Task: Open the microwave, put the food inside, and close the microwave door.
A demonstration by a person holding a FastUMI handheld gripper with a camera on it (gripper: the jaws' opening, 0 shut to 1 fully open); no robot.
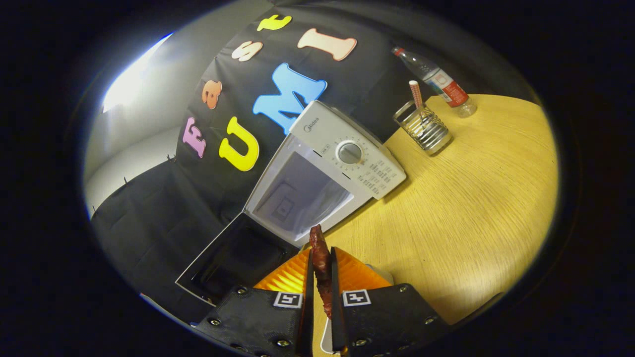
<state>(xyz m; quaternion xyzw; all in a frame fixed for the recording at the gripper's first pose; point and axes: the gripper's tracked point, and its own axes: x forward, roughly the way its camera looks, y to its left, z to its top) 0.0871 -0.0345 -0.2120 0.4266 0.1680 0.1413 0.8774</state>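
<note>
Both gripper (321,297) fingers on food (321,263).

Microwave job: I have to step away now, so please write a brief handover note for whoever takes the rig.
Gripper: jaws shut on the food, a dark reddish strip held between them.
Microwave: on the wooden table, just beyond the food, door swung open, cavity bare.
Done: door opened, food picked up.
Left: carry the food forward into the cavity, let go, pull back, close the door.
</note>
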